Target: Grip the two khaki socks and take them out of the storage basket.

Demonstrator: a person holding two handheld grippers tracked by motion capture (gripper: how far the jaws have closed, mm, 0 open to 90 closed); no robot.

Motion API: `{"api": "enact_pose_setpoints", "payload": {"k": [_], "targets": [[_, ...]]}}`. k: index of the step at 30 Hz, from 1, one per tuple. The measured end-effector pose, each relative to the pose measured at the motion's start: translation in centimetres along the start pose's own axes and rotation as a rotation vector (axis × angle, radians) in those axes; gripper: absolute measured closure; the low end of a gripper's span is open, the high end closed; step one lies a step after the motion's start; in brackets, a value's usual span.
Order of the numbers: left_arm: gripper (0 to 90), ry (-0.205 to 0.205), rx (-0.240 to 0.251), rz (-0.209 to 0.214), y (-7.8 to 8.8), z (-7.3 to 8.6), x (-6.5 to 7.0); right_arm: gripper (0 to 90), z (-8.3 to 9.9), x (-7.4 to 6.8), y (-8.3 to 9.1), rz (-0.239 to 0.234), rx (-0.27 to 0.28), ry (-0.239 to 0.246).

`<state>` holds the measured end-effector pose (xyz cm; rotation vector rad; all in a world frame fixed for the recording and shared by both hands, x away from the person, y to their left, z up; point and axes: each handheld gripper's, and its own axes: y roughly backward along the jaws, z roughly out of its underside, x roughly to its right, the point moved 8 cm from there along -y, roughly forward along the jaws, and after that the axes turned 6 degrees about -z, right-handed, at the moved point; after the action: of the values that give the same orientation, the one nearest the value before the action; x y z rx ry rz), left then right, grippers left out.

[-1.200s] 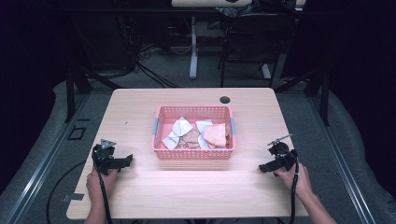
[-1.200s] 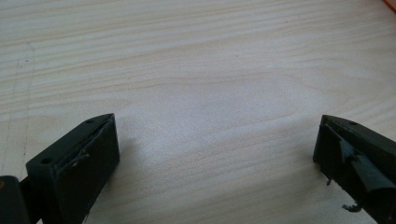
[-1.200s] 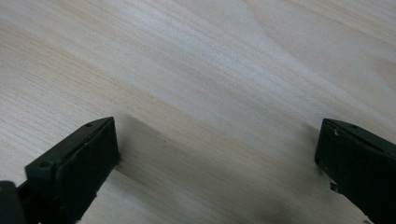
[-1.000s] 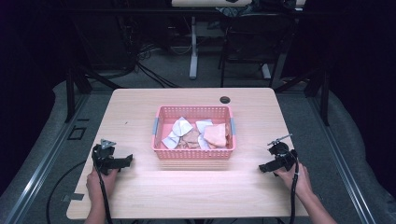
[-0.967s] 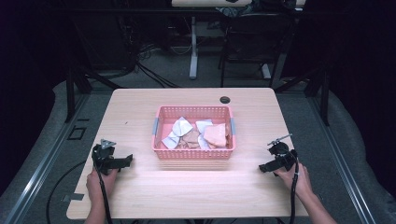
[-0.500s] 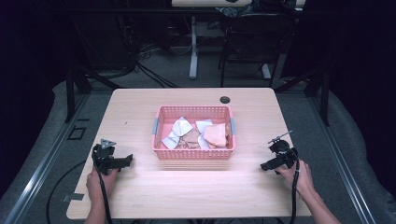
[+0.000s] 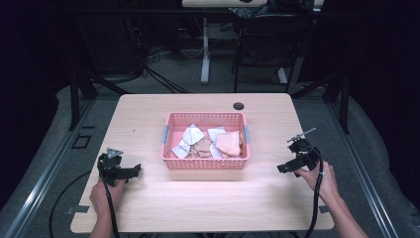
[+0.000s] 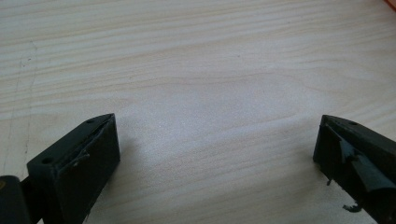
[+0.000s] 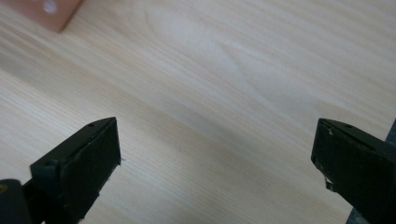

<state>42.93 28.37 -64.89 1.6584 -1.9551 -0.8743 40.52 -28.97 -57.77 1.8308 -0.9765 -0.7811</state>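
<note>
Basket (image 7: 205,163), pink and holding crumpled white and tan cloths (image 7: 210,143), sits at the centre of the pale wooden desk (image 7: 148,109) in the middle of the high view. A small black round thing (image 7: 238,105) lies just above it near the desk's far edge. Around the desk is grey floor, with dark table legs and cables at the top of the frame. Left gripper (image 7: 130,171) at lower left and right gripper (image 7: 286,167) at lower right both show fingers spread wide over bare wood. Since the earlier frames, the right gripper has shifted slightly rightward; the left has stayed put.
</note>
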Motion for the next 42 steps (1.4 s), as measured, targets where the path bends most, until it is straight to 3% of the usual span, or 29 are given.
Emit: {"api": "enact_pose_setpoints", "payload": {"k": [12, 23, 31, 42], "targets": [[0.3, -0.002, -0.001, 0.002, 0.0, 0.0, 0.0, 1.4, -3.3, -1.8, 2.5, 0.005, 0.029, 0.064], [0.3, -0.002, 0.000, 0.002, 0.0, 0.0, 0.0, 2.4, -7.8, -5.1, 4.1, -0.011, 0.043, 0.164], [0.3, -0.002, 0.000, 0.002, 0.0, 0.0, 0.0, 0.0, -10.5, -7.2, 3.5, -0.033, 0.012, 0.209], [0.3, -0.002, 0.000, 0.002, 0.0, 0.0, 0.0, 0.1, -13.7, -10.5, 1.0, -0.079, -0.022, 0.257]]}}
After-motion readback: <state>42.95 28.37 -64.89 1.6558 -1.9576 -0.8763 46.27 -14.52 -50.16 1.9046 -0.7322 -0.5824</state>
